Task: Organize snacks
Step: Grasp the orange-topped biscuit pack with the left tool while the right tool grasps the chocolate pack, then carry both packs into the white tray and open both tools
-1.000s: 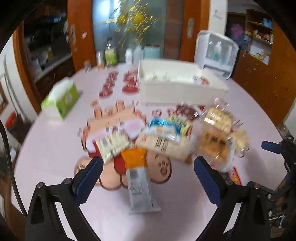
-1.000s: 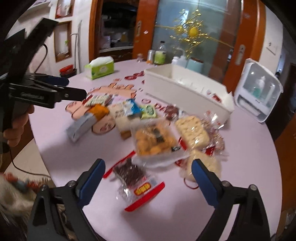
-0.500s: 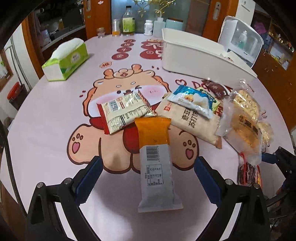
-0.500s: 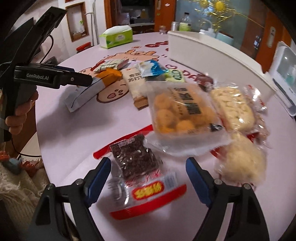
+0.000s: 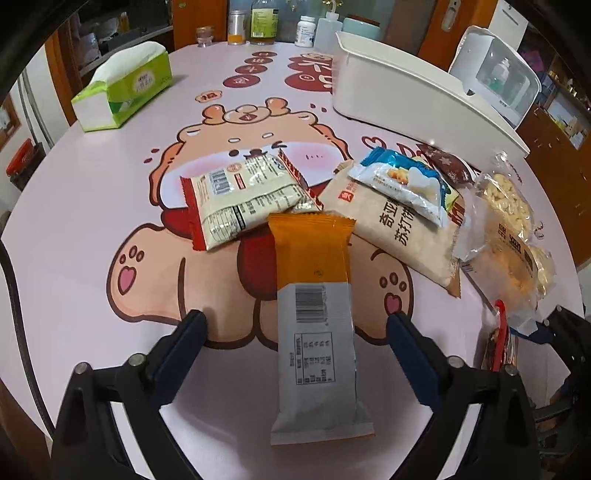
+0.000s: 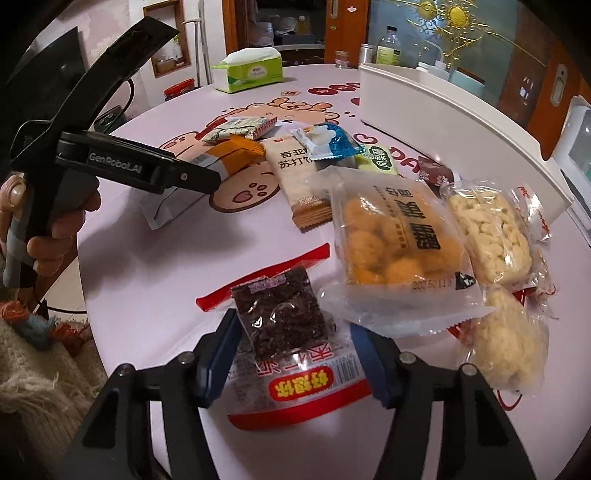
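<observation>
Several snack packets lie on the pink round table [image 5: 74, 206]. My left gripper [image 5: 295, 325] is open, its fingers either side of an orange-and-grey packet [image 5: 314, 302] lying lengthwise. My right gripper [image 6: 291, 328] is open, its fingers straddling a red-and-clear packet with a dark brown block [image 6: 280, 314]. Behind that lie a bag of golden puffs [image 6: 391, 240], a rice-cracker bar [image 6: 487, 236] and a pale puff ball bag [image 6: 506, 339]. A beige cracker pack [image 5: 402, 229], a blue packet [image 5: 402, 181] and a red-edged white packet [image 5: 243, 195] sit mid-table.
A white rectangular bin [image 5: 406, 96] stands at the back right, with a white dispenser box [image 5: 495, 70] behind it. A green tissue pack [image 5: 125, 88] sits at the back left. Bottles [image 5: 264, 22] line the far edge. The left gripper also shows in the right wrist view [image 6: 140, 170].
Both grippers have moved down and forward toward the table. The left now brackets the orange-and-grey packet; the right's fingers have narrowed around the red packet with the dark block.
</observation>
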`<state>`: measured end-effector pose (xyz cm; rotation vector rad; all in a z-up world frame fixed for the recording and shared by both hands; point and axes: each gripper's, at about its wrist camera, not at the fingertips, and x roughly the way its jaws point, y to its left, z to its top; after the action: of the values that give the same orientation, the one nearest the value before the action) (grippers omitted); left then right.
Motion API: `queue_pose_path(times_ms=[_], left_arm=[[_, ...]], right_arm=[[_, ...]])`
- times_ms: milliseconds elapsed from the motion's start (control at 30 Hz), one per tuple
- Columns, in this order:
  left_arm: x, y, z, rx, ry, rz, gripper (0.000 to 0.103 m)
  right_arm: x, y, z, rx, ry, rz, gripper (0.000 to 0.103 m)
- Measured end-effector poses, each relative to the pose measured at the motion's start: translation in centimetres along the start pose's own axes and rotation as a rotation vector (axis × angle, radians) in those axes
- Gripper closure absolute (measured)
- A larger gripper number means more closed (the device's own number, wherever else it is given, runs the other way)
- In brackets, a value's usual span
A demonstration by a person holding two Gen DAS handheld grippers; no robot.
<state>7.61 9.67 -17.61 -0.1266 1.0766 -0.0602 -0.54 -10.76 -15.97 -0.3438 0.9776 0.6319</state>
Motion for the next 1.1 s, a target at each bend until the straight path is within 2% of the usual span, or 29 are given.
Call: queue_pose_path(times_ms=[100, 133, 167, 233, 400, 433, 700, 933, 1100], left_arm=[[-0.2, -0.3, 0.1, 0.017, -0.018, 0.01, 0.036], [-0.3, -0.4, 0.2, 0.02, -0.021, 0.01, 0.048], [-0.4, -0.4, 0.2, 0.02, -0.021, -0.003, 0.057], [-0.6, -0.4, 0.2, 0.007, -0.017, -0.042, 0.066], [-0.9, -0.5, -0.3, 0.0, -0.026, -0.059, 0.067], [-1.2, -0.6, -0.4, 0.002, -0.029, -0.066, 0.071], [-5.0, -2.2, -1.0, 0.079, -0.138, -0.08, 0.072], [-8.8, -4.6, -0.7, 0.176, -0.228, -0.108, 0.072], [-12.0, -6.2, 0.8, 0.215, -0.299, -0.123, 0.072]], right_arm=[[-0.1, 0.3, -0.1, 0.015, -0.007, 0.009, 0.043], [-0.1, 0.4, -0.1, 0.018, -0.009, 0.012, 0.043], [-0.2, 0.5, 0.0, 0.023, -0.013, 0.022, 0.057], [-0.7, 0.8, 0.1, 0.027, -0.036, 0.037, 0.058], [-0.7, 1.1, 0.4, 0.042, -0.026, 0.029, 0.059], [-0.7, 1.1, 0.4, 0.043, -0.025, 0.032, 0.059], [-2.6, 1.5, 1.0, 0.058, -0.082, 0.06, 0.059], [-4.6, 1.9, 1.5, 0.053, -0.134, 0.044, 0.059], [-7.5, 0.7, 3.4, 0.086, -0.208, 0.014, 0.059]])
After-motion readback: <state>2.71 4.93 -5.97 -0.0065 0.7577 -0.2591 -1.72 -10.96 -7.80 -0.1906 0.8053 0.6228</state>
